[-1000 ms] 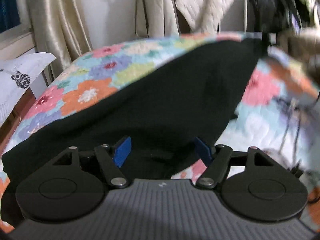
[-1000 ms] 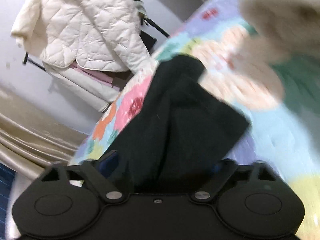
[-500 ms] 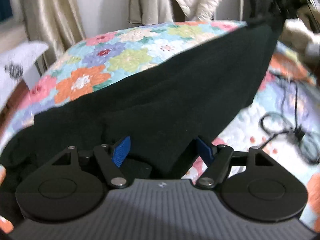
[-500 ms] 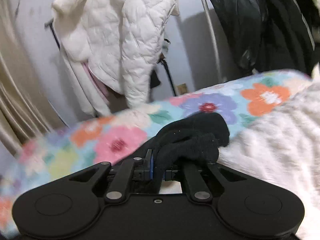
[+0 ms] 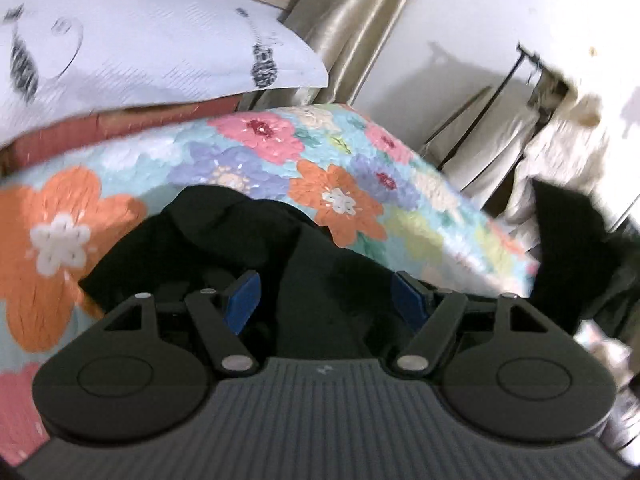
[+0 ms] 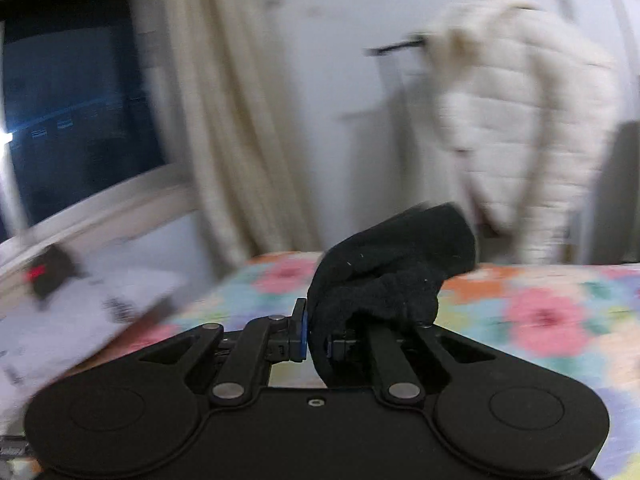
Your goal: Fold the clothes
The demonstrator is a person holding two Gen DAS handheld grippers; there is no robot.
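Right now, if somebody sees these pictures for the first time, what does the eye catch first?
First the flowered quilt, bright across the bed in both views, with the black garment dark on it. The right claw is shut on a bunched end of that cloth, lifted above the quilt. Behind it, a white quilted jacket hangs at the wall.

The left claw (image 5: 326, 302) stands with its blue pads wide apart over the bed (image 5: 340, 200), whose cover is a flowered quilt. The black garment (image 5: 248, 236) lies bunched on the bed and fills the space between the pads. A white printed pillow (image 5: 140, 48) sits beyond the bed, beside a beige curtain (image 5: 360, 20).
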